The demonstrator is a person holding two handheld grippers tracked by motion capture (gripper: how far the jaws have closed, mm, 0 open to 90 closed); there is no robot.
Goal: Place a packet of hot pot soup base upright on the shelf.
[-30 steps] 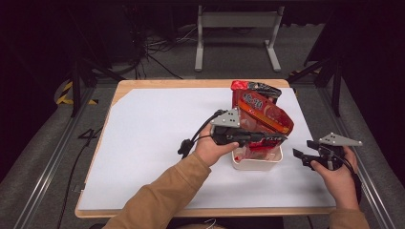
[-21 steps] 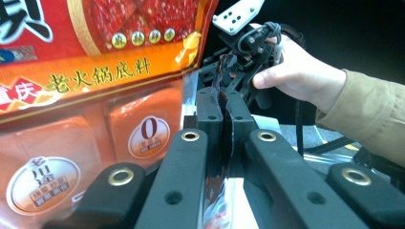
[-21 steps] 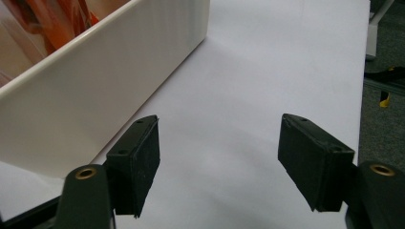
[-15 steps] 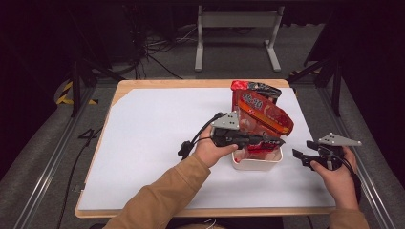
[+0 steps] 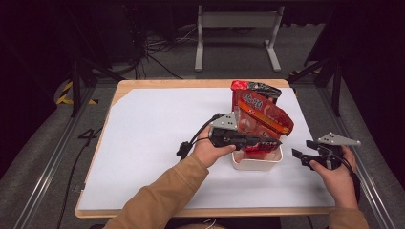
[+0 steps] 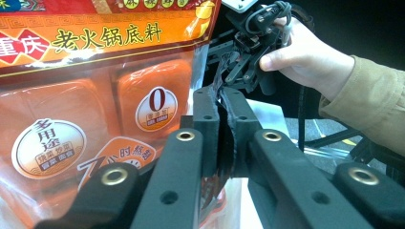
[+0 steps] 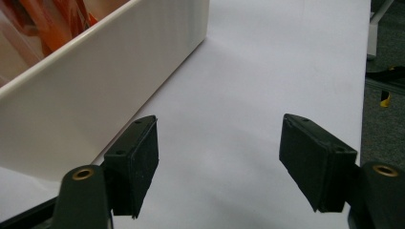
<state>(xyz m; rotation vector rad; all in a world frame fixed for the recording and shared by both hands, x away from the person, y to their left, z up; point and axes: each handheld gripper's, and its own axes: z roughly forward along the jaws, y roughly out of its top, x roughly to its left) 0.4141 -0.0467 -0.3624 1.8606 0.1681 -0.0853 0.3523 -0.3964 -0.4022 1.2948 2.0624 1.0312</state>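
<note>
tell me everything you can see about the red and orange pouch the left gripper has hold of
The pouch is a glossy red and orange plastic packet with Chinese print, round white labels and clear panels showing orange blocks inside. It stands tilted in the white bin near the table's right side, its top leaning toward the far edge. The left gripper pinches the thin edge low on the pouch; its jaws have just been opening slightly, with the edge between the pads.

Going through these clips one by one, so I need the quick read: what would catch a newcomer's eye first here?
The red and orange pouches stand out at once, propped up out of a small white bin right of centre on the white table. The left gripper reaches across at the pouches, its jaws nearly together on a thin clear edge of packaging and just starting to part. The right gripper waits open beside the bin, empty.
</note>
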